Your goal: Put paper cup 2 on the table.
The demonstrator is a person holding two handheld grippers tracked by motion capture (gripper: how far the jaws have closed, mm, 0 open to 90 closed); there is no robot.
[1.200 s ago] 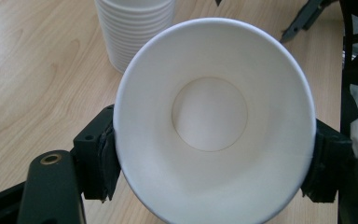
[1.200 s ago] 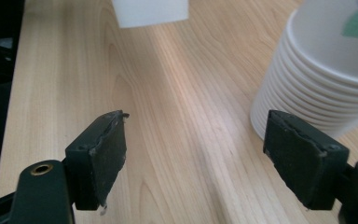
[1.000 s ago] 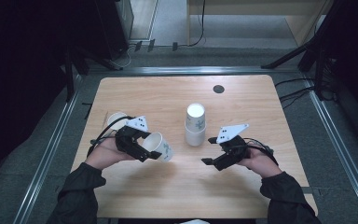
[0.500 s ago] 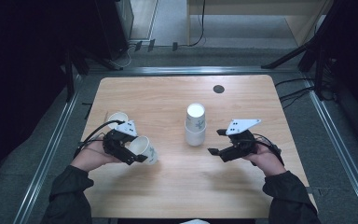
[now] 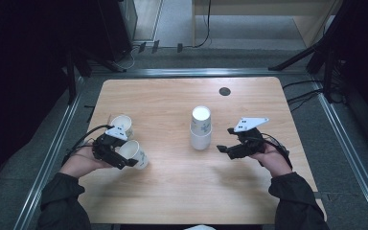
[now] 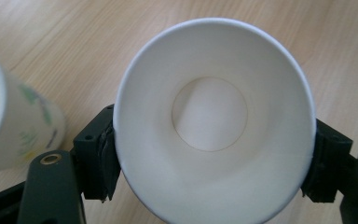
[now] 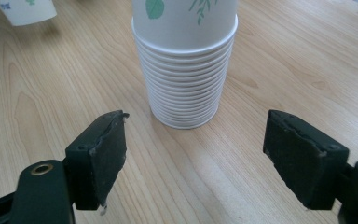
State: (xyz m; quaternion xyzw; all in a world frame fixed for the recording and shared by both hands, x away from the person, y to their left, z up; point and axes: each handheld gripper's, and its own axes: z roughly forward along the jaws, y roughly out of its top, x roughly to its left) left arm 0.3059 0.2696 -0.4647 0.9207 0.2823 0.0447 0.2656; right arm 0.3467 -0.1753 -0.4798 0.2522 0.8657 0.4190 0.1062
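Observation:
My left gripper (image 5: 124, 158) is shut on a white paper cup (image 5: 135, 153), held on its side near the table's left front. In the left gripper view the cup (image 6: 209, 112) turns its open mouth to the camera, with a pad pressed on each side of its wall. A second cup (image 5: 122, 125) stands just beyond it, also seen at the left edge (image 6: 14, 126). A stack of upturned paper cups (image 5: 201, 128) with green leaf prints stands mid-table. My right gripper (image 5: 224, 146) sits open to the right of the stack (image 7: 186, 70), jaws wide with nothing between them.
The wooden table (image 5: 172, 201) has a small dark round disc (image 5: 224, 91) near its far edge. Metal rails run along both sides of the table, and cables lie on the floor at the right.
My left hand has carried the cup leftward, away from the stack and closer to the standing cup. My right hand has shifted slightly to the right and farther back.

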